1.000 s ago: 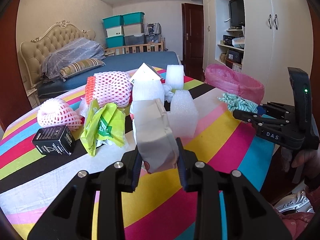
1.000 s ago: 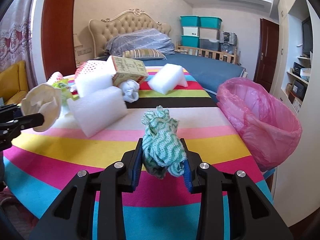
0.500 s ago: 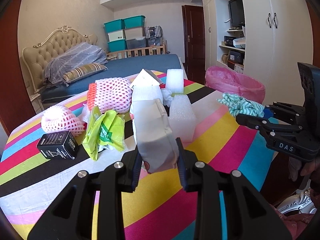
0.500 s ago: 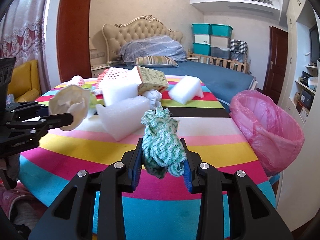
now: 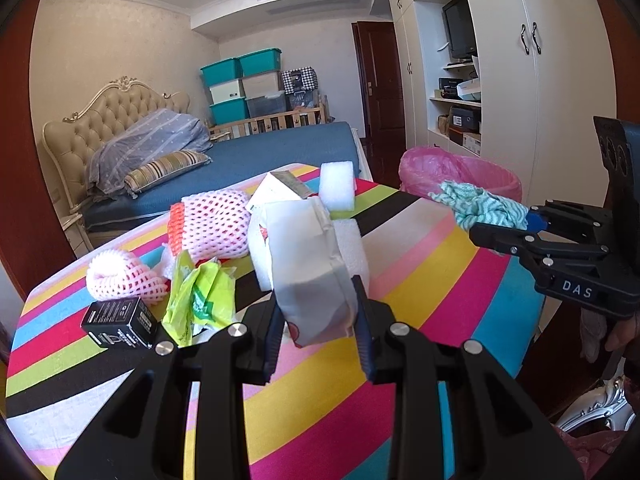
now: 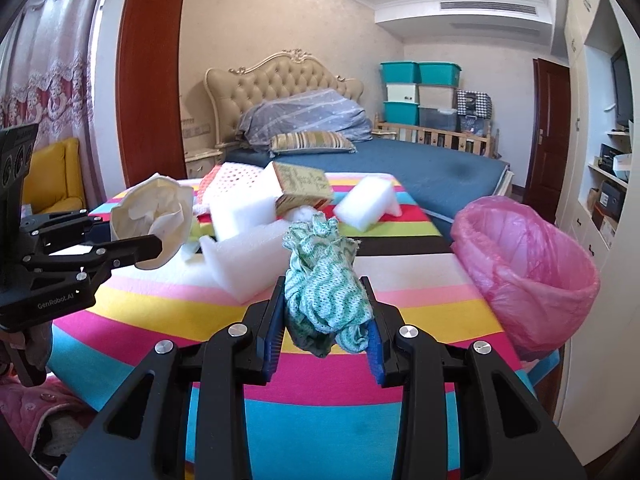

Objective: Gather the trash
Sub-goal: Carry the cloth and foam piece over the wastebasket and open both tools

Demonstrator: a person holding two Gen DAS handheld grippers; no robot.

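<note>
My left gripper (image 5: 318, 320) is shut on a white crumpled paper bag (image 5: 308, 264), held above the striped table (image 5: 424, 280); in the right wrist view the same left gripper (image 6: 148, 246) and bag (image 6: 154, 216) appear at the left. My right gripper (image 6: 326, 320) is shut on a green-and-white mesh cloth (image 6: 326, 280); the left wrist view shows that cloth (image 5: 476, 202) in the right gripper (image 5: 508, 224), just in front of the pink-lined bin (image 5: 460, 168). The bin (image 6: 524, 264) stands past the table's right edge.
Left on the table: pink foam netting (image 5: 212, 224), a smaller net roll (image 5: 120, 276), a green wrapper (image 5: 200, 296), a black box (image 5: 118, 322), white foam blocks (image 6: 244, 256), a cardboard carton (image 6: 304, 186). A bed (image 6: 400, 164) lies behind, wardrobes to the right.
Both grippers have risen a little and drifted with their loads still held; the cloth now sits closer to the bin in the left wrist view.
</note>
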